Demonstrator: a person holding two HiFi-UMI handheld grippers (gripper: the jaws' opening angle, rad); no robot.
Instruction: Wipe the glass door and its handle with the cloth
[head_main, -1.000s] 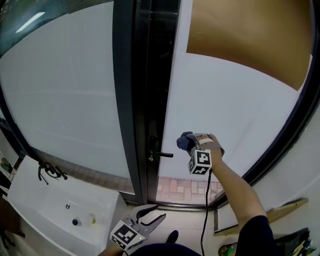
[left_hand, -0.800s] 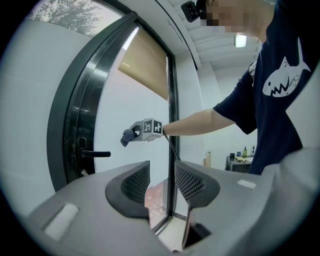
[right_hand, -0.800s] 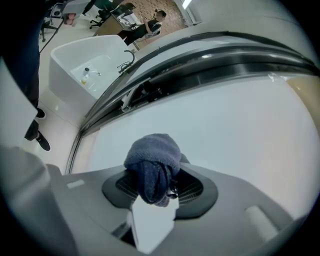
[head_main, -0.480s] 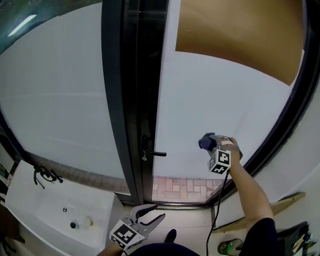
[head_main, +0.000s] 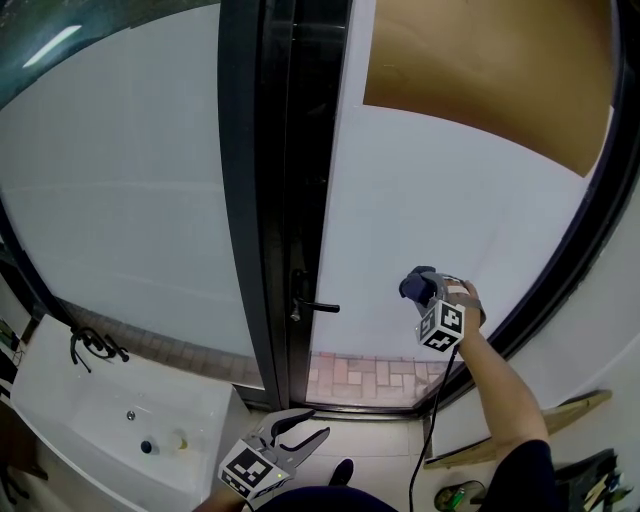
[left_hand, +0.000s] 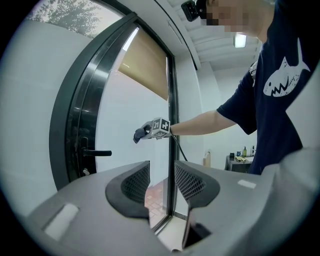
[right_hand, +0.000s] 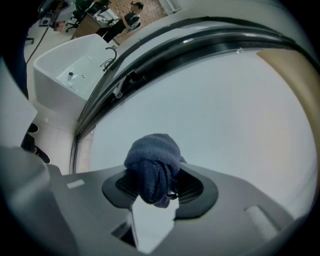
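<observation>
Cloth (right_hand: 152, 167), dark blue and bunched into a wad, sits clamped between the jaws of my right gripper (right_hand: 157, 187), which are closed on it from both sides with the bulk of the fabric bulging out past the tips. In the head view I hold that right gripper (head_main: 425, 290) out at arm's length, its marker cube (head_main: 441, 325) facing the camera, with the cloth (head_main: 415, 285) at the frosted pane of the glass door (head_main: 420, 190). The wad is at the lower part of the pane, to the right of the handle (head_main: 315, 306) and well apart from it. Whether the fabric actually touches the glass I cannot tell; it is either on it or just off it.

A tan blind (head_main: 490, 70) covers the upper part of the door. The black frame (head_main: 270, 200) runs up beside the handle, and a strip of brick paving (head_main: 360, 380) shows through the clear band at the bottom of the pane. A black cable (head_main: 425, 440) hangs from the right gripper down along my arm.

My left gripper (head_main: 310, 428) hangs low near my body, away from the door. In its own view the left gripper (left_hand: 162, 182) has its jaws a little apart with nothing between them; through the gap I see the bottom of the door. That view also shows the handle (left_hand: 95, 153) and the cloth (left_hand: 140, 134) at the pane. A white sink (head_main: 110, 420) with a dark tap (head_main: 90, 345) stands at lower left.
</observation>
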